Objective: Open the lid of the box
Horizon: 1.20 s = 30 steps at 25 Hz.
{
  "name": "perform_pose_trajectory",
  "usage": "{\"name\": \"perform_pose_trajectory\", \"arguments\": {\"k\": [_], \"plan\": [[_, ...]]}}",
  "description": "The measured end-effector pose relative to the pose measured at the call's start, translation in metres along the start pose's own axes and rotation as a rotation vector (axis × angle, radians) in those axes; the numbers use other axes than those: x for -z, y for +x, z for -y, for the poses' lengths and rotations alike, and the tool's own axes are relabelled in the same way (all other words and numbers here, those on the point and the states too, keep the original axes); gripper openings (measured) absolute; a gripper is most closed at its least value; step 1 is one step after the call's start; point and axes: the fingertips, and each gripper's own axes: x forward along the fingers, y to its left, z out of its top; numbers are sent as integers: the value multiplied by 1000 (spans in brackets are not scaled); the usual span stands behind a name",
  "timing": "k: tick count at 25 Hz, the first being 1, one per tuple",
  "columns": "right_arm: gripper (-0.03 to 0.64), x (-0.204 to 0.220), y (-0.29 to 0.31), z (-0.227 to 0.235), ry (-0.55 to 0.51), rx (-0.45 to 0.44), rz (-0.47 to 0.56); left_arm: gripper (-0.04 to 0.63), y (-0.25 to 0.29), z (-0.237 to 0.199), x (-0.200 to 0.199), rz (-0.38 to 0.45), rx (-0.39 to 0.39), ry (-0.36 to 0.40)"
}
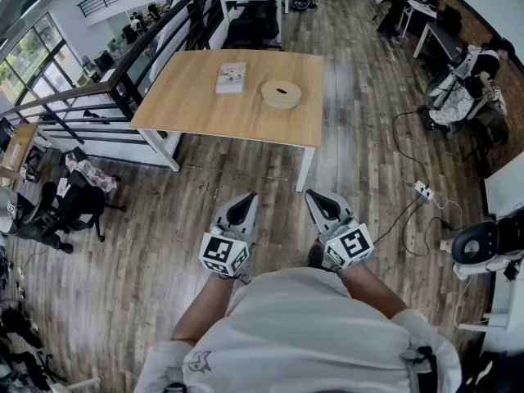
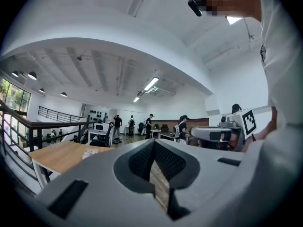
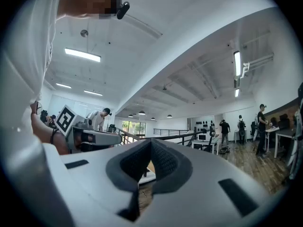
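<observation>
The left hand-held gripper and the right hand-held gripper sit level and close to the person's body. Each has its jaws pressed together with nothing between them, likely a resting carry because the work is out of reach. The flat rectangular box, lid seemingly on, lies on the wooden counter well apart from both, near a tan ring-shaped thing.

Only the head view shows that whole layout. The left gripper view catches the counter's corner and the box low at its left. The right gripper view shows only a sliver of counter past its jaws. Both gripper views confirm the closed tips.
</observation>
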Motion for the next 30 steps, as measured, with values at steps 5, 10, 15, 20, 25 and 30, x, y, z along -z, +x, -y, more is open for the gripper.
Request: {"name": "perform_pose_trajectory", "arguments": {"k": [5, 10, 15, 20, 25, 30], "plan": [[3, -1, 4, -4, -3, -2, -3, 5, 0, 1, -1, 2, 30, 0], [3, 1, 5, -8, -2, 3, -8, 5, -2, 0, 0, 0, 38, 2], [3, 1, 5, -11, 5, 18, -15, 5, -4, -4, 0, 2, 45, -9], [5, 9, 3, -2, 16, 62, -36, 5, -2, -3, 1, 13, 47, -9], [89, 15, 4, 5, 26, 72, -48, 85, 1, 3, -1, 29, 57, -5], [182, 22, 5, 20, 49, 68, -61, 238, 13, 7, 10, -4, 53, -17]]}}
